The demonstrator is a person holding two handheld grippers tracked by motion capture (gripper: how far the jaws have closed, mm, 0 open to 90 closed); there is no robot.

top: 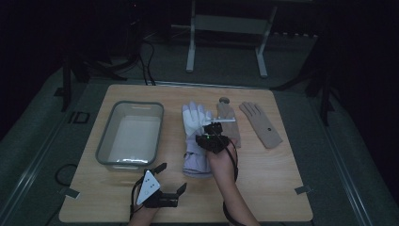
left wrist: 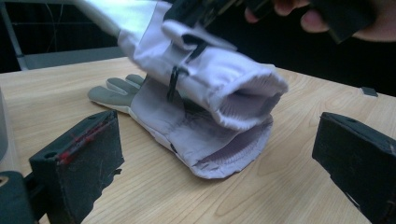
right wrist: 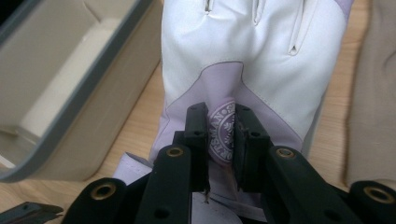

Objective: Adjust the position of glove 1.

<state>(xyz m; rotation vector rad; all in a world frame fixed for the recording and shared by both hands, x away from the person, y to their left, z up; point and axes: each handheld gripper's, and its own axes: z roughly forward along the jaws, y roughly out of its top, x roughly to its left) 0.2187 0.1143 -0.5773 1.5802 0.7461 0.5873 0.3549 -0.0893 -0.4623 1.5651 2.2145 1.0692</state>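
White glove (right wrist: 247,56) pinched between right fingers (right wrist: 197,135)

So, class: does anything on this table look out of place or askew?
Yes: the white glove hangs tilted above its partner, pinched by the right gripper; the beige gloves lie flat.

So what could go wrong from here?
1. The right gripper pinches only a small fold of the top white glove; it could slip free as it lifts.
2. A second white glove lies right under it and may drag along.
3. The left gripper is open and idle, holding nothing down.
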